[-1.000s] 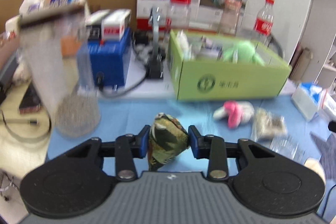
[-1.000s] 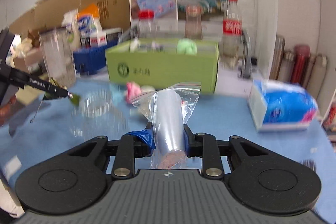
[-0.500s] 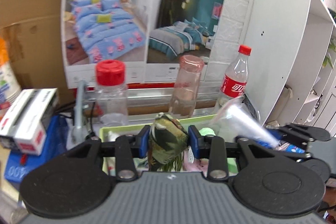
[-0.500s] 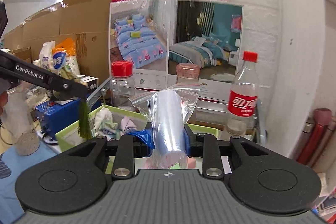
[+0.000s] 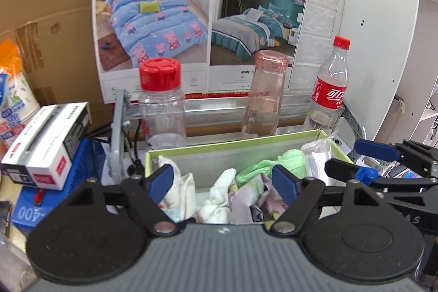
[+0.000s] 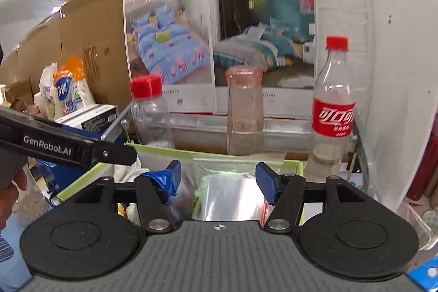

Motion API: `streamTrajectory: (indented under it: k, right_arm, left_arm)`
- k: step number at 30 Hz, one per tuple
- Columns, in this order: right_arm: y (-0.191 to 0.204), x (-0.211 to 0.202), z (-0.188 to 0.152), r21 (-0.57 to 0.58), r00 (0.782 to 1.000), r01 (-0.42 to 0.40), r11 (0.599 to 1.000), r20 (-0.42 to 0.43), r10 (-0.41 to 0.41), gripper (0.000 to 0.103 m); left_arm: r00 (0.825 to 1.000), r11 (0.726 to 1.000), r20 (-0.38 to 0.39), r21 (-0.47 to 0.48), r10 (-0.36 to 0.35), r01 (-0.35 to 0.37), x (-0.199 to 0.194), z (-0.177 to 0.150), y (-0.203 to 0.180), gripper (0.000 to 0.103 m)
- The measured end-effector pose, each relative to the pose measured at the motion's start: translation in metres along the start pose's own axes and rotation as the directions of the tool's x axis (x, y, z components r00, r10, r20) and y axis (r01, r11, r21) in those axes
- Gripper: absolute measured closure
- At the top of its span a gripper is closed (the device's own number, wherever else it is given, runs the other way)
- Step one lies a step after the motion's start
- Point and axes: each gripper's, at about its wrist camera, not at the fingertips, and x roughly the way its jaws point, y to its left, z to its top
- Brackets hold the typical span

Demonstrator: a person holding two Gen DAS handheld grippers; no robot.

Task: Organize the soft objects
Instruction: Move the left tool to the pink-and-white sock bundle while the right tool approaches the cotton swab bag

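Both grippers are hovering over a green box (image 5: 235,148), and both are opening. Across the lower middle of the left wrist view, the left gripper (image 5: 223,179) is spreading its blue pads with nothing between them; a second ago they were clamped on a camouflage-patterned soft item, which is no longer showing in its jaws. Below the gap, inside the box, white cloths (image 5: 219,199), a pale lilac cloth (image 5: 246,199) and a green plush piece (image 5: 287,159) are lying bunched together.

Low in the right wrist view, the right gripper (image 6: 217,177) is widening too. A clear zip bag (image 6: 232,196), held tight between its pads half a second ago, is now sitting in the box between the separated pads, not pressed by either. The right gripper is also showing at the right edge of the left wrist view, beside the box's far corner.

Behind the box, in the upper half of both views, a red-capped clear jar (image 5: 161,103), a pink-lidded bottle (image 5: 265,97) and a cola bottle (image 5: 330,89) are standing before a bedding poster (image 5: 202,18). A second ago the views showed a blue tabletop; now the box is filling the foreground.
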Motion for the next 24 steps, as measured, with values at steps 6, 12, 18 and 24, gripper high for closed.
streamTrajectory:
  k: [6,12,18,24]
  right_arm:
    - [0.011,-0.037,-0.017,-0.053,1.0,-0.001,0.999,-0.029,0.0,0.048]
    - [0.025,-0.069,-0.062,-0.03,0.995,-0.001,1.0,-0.101,-0.002,0.045]
    - [0.042,-0.056,-0.102,-0.005,0.977,-0.004,1.0,-0.212,0.003,0.044]
    - [0.042,-0.012,-0.112,0.042,0.948,0.017,0.999,-0.318,-0.002,0.044]
  left_arm:
    - [0.999,0.999,0.002,0.03,0.034,-0.034,-0.038,-0.037,0.004,0.022]
    - [0.996,0.998,-0.077,-0.021,0.053,-0.055,-0.052,-0.087,0.019,0.02]
    - [0.984,0.988,-0.168,-0.132,0.06,-0.083,-0.053,-0.12,0.044,0.02]
    - [0.983,0.989,-0.166,-0.109,0.085,-0.104,-0.06,-0.117,0.05,0.019]
